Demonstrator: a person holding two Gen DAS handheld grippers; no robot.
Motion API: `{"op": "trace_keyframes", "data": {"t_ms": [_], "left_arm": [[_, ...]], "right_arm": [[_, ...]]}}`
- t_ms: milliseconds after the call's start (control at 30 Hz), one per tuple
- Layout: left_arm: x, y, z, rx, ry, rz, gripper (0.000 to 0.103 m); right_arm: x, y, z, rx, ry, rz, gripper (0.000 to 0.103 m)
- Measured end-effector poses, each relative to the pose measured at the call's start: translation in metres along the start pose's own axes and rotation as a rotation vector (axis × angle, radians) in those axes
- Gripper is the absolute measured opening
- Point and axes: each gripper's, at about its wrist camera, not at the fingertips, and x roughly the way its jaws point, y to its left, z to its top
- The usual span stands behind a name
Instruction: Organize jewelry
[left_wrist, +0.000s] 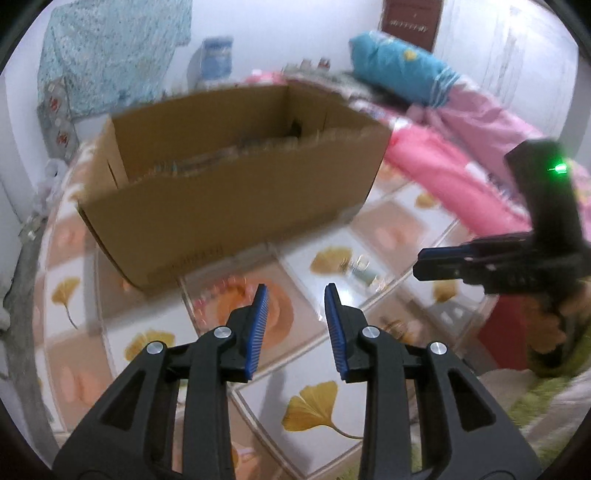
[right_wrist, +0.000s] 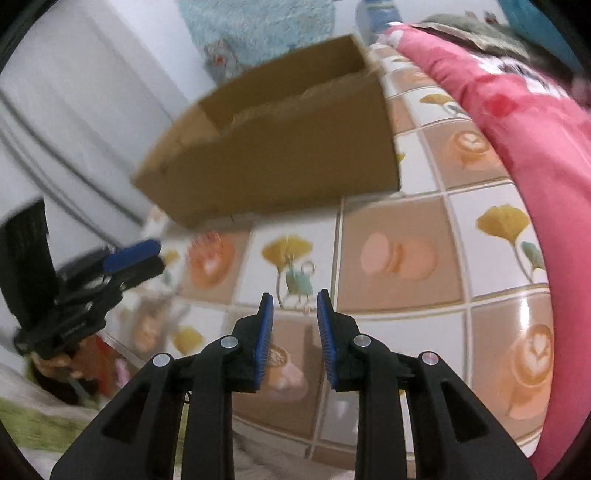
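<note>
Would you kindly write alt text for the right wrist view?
The open right gripper points at a small teal jewelry piece on a patterned mat. A cardboard box stands beyond, a pink quilt at right, the left gripper at left.

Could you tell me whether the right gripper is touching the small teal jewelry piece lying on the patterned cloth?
Apart. In the right wrist view, the right gripper hangs open short of the teal jewelry piece, with patterned cloth showing between them.

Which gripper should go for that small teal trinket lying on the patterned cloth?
Probably right: the right gripper is open with the teal trinket just ahead. The left gripper points beside it.
</note>
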Motion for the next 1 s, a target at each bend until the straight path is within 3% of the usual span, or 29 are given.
{"op": "trace_keyframes", "data": {"t_ms": [167,400,1000], "left_arm": [[0.028,-0.003,-0.014,-0.017,0.065,0.007,0.03],[0.037,-0.014,-0.022,0.043,0.089,0.042,0.03],[0.042,-0.021,-0.015,0.069,0.071,0.021,0.03]], "right_arm": [[0.022,0.015,-0.005,-0.102,0.002,-0.148,0.025],[0.036,0.026,-0.007,-0.163,-0.005,-0.209,0.025],[0.035,0.022,-0.007,-0.16,-0.02,-0.178,0.02]]}}
